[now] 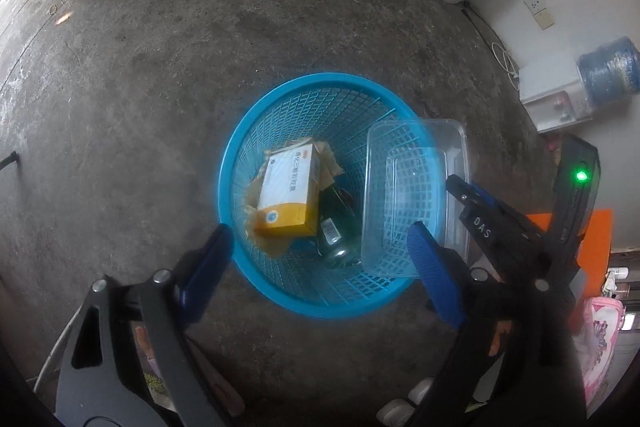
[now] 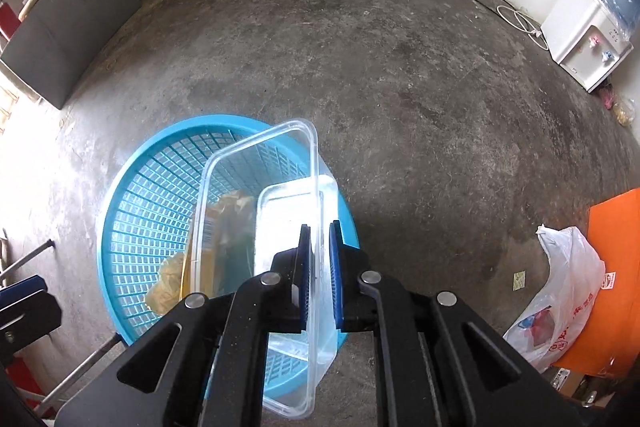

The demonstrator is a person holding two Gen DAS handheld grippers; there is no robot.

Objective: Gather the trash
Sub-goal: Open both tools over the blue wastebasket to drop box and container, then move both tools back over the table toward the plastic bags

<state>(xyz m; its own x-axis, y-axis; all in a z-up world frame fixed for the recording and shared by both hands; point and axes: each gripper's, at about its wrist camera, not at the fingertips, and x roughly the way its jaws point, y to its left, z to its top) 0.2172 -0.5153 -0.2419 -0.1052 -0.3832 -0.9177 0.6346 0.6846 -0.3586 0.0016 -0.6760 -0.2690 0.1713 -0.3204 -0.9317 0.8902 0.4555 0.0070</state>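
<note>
Over the round blue plastic mesh basket (image 2: 132, 227), your right gripper (image 2: 319, 259) holds the clear rectangular plastic container (image 2: 256, 187) edge-on by its wall, pads barely parted, likely for dropping; your left gripper (image 1: 320, 259) hangs wide and empty
</note>
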